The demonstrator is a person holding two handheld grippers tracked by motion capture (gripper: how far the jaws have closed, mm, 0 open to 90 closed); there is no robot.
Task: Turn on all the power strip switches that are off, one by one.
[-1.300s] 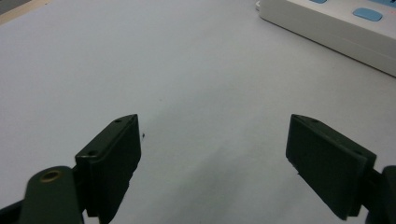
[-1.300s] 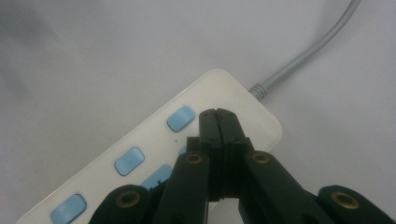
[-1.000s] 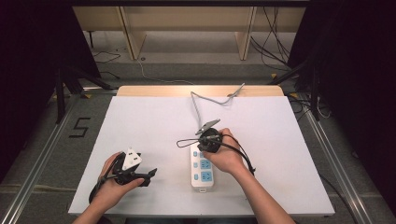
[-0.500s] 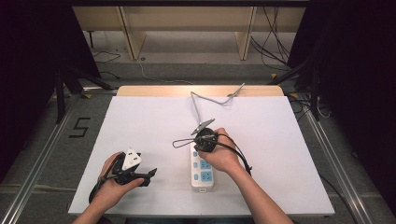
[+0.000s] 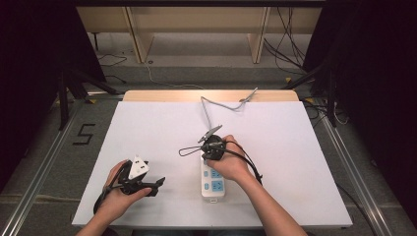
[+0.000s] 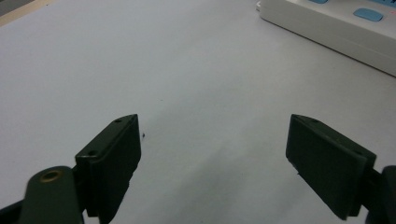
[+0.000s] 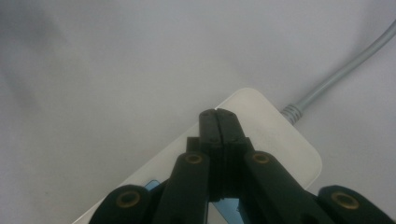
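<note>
A white power strip (image 5: 212,178) with blue switches lies on the white worktop (image 5: 147,128), near the middle of its near edge and pointing lengthwise from that edge toward the far one. Its grey cord (image 5: 209,110) leaves the strip's far end, runs toward the far edge of the worktop and bends to the right there. The right gripper (image 5: 212,146) hangs over the far end of the strip, in the person's right hand (image 5: 231,162), which covers part of the strip in the high view. In the right gripper view the two black jaws are pressed together with nothing between them, and their tips stand above the rounded far end of the power strip (image 7: 261,121), close to where the cord (image 7: 336,74) enters it; whether the tips touch the strip's top I cannot tell. The left gripper (image 5: 152,184) sits low near the near left corner of the worktop, held in the left hand (image 5: 118,194), well apart from the strip and pointing toward it. In the left gripper view its jaws are spread wide over bare worktop with nothing between them, and the side of the power strip (image 6: 336,28) shows at the upper right, farther off. A black cable trails from each gripper.
</note>
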